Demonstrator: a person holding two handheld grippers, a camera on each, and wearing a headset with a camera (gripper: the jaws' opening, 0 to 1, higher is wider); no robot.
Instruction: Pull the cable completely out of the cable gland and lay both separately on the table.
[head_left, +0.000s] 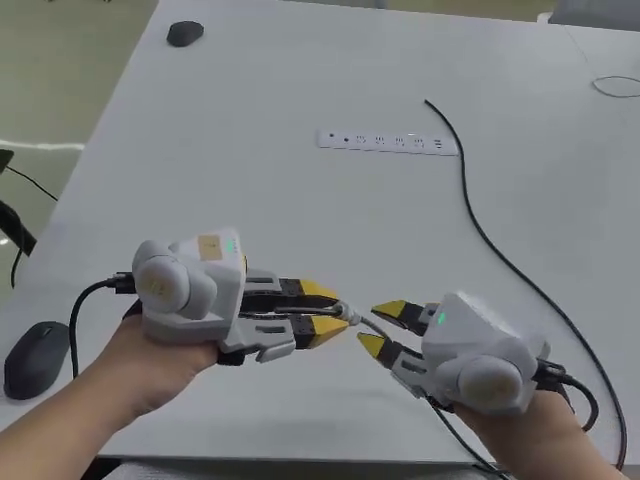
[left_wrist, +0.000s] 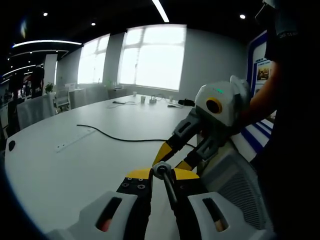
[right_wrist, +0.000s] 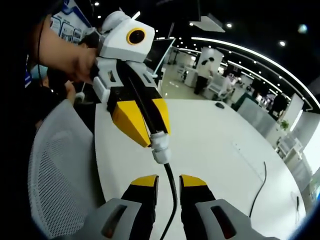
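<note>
Head view looked down on a white table, with both grippers held above its near edge, jaws pointing at each other. The left gripper, at the near left, had its yellow jaws drawn in close. The pale cable gland sat at their tips and stuck out a little towards the right. Whether the jaws pressed on the gland's rear part or on the cable just behind it could not be told for certain, but the gland looked pinched between the tips. From the gland the thin black cable ran right, into the gap of the right gripper. The right gripper's jaws stood apart, one on each side of the cable without clamping it. The gland was off the table, and the cable was still threaded through it.

Right gripper view showed the gland hanging at the end of the left gripper's yellow jaws. The cable dropped from it between the right gripper's own spread tips. A grey mesh chair stood to the left.

Farther off on the table lay a white power strip, with a long black cord trailing past its right end. A dark mouse rested at the near left edge.
</note>
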